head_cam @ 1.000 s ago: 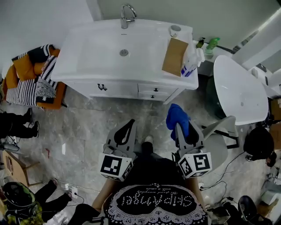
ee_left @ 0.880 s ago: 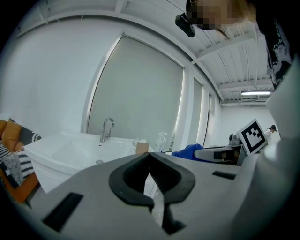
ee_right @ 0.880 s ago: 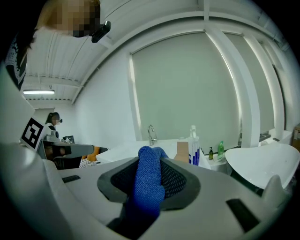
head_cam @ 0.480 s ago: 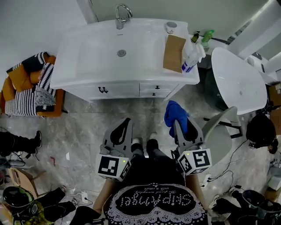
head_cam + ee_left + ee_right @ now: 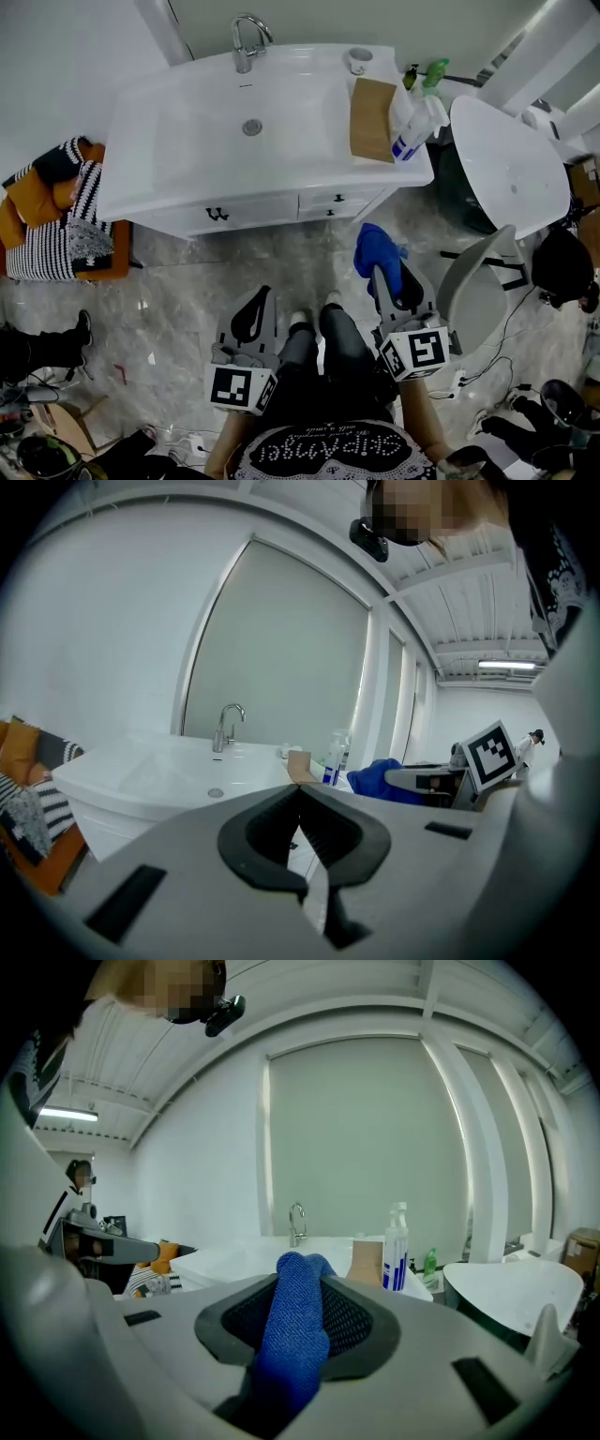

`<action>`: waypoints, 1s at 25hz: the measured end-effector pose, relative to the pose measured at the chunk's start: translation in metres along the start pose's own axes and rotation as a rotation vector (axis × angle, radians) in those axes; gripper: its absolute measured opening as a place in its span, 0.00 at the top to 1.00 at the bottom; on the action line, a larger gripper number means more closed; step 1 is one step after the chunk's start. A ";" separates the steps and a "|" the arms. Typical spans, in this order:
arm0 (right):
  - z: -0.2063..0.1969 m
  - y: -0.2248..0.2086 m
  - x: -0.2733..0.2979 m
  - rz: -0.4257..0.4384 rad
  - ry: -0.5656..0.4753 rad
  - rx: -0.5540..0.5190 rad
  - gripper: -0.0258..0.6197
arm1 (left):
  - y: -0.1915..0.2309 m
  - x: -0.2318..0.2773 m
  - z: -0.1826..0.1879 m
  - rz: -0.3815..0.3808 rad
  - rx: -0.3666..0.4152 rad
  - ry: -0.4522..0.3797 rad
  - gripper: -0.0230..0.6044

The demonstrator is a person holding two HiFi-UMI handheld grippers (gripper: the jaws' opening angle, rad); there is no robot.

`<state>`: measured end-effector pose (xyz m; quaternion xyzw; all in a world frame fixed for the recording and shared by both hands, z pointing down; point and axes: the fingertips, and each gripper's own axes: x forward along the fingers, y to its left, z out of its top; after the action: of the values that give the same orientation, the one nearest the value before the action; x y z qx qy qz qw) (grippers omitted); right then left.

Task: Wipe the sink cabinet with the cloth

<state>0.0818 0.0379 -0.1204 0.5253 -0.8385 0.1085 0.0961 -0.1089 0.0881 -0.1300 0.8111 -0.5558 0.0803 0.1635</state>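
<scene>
sink cabinet: the white sink cabinet [image 5: 267, 208] with a moulded basin top and dark drawer pulls is seen at the top of the head view, and is taken as the landmark.
cloth: the blue knitted cloth [image 5: 378, 251] is held in front of the cabinet's right-hand drawers, near the front but not touching it, over the grey marble floor [image 5: 178, 272].
right gripper: the right gripper [image 5: 384, 279] is clenched on the cloth; in the right gripper view a fold is seen pinched between the black pads and standing up past the tips.
left gripper: the left gripper [image 5: 260, 298] is closed at the tips with nothing between the jaws, and is held in front of the cabinet's middle, further back than the right one.
on the cabinet: a chrome tap [image 5: 246, 42] is seen at the back edge; a brown cardboard sheet [image 5: 372, 120] lies on the right end of the top, and a white spray bottle with a blue label [image 5: 411, 127] rests just beside it at the right rim.
beside the cabinet: a black-and-white striped cushion on an orange seat [image 5: 58, 230] is seen to the left, a white rounded tub [image 5: 511, 173] to the right.
change: compared with a second ago, the left gripper is seen further back from the cabinet front; the cloth has stayed pinched in the right gripper, and the cabinet now lies more skewed in the head view.
</scene>
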 end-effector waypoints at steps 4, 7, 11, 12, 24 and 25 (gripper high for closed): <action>-0.031 -0.005 0.037 0.019 -0.019 -0.046 0.75 | 0.017 0.031 -0.037 -0.003 -0.001 0.009 0.96; -0.067 -0.014 0.075 0.040 -0.026 -0.066 0.75 | 0.025 0.063 -0.066 -0.013 0.006 -0.011 0.96; -0.123 -0.029 0.131 0.053 -0.056 -0.077 0.75 | 0.032 0.115 -0.119 -0.045 0.019 -0.032 0.96; -0.137 -0.032 0.144 0.056 -0.067 -0.081 0.75 | 0.033 0.128 -0.134 -0.054 0.022 -0.034 0.96; -0.228 -0.017 0.239 0.147 -0.358 -0.127 0.75 | 0.079 0.243 -0.294 -0.044 0.063 -0.139 0.96; -0.235 -0.011 0.247 0.158 -0.378 -0.145 0.75 | 0.085 0.249 -0.307 -0.038 0.063 -0.148 0.96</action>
<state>-0.0034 -0.1129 0.1732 0.4608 -0.8857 -0.0452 -0.0342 -0.0798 -0.0486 0.2492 0.8299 -0.5482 0.0345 0.0981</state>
